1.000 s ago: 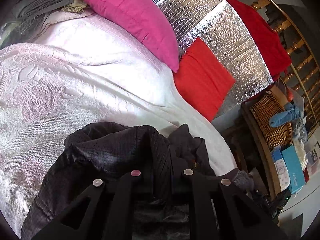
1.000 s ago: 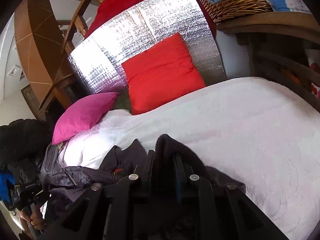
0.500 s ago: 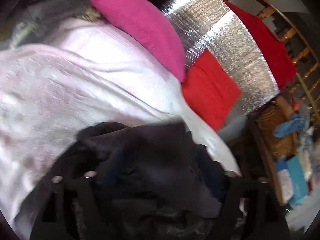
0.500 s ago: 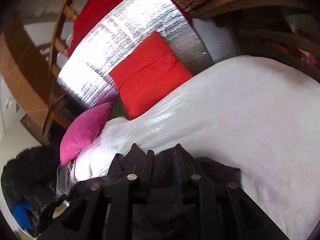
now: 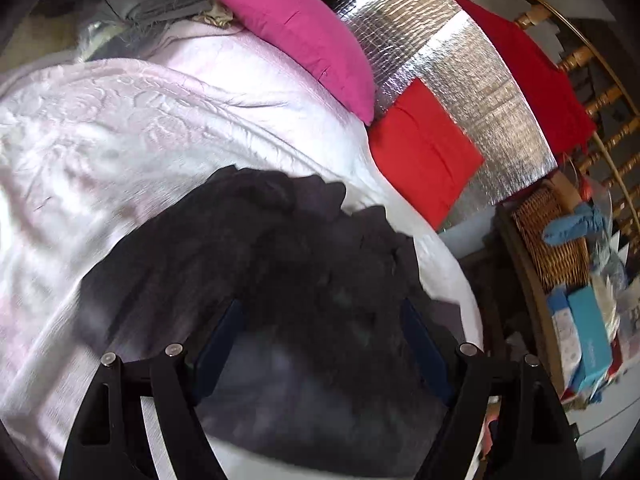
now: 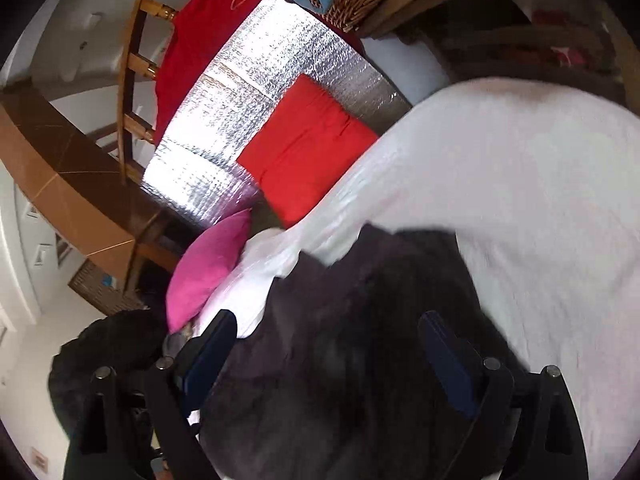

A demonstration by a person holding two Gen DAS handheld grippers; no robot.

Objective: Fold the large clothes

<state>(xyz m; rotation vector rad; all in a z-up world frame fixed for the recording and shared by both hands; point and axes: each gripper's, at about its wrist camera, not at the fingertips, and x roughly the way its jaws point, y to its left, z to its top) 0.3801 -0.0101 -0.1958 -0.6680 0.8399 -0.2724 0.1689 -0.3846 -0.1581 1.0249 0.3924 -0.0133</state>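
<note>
I am seeing a dark charcoal-grey crumpled garment [image 5: 304, 264] lying on a pale pink bedspread embossed with a rose pattern [image 5: 120, 120]. A plain magenta cushion [image 5: 304, 36] and a plain red square cushion [image 5: 424, 152] are showing against a silver grid-textured foil panel [image 5: 472, 92].

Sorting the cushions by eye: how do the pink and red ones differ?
The pink cushion is magenta and plump; the red cushion is flatter, with a seam down its middle. The pink one lies on the white bedspread; the red one leans on the silver foil panel. Both are plain fabric.
</note>
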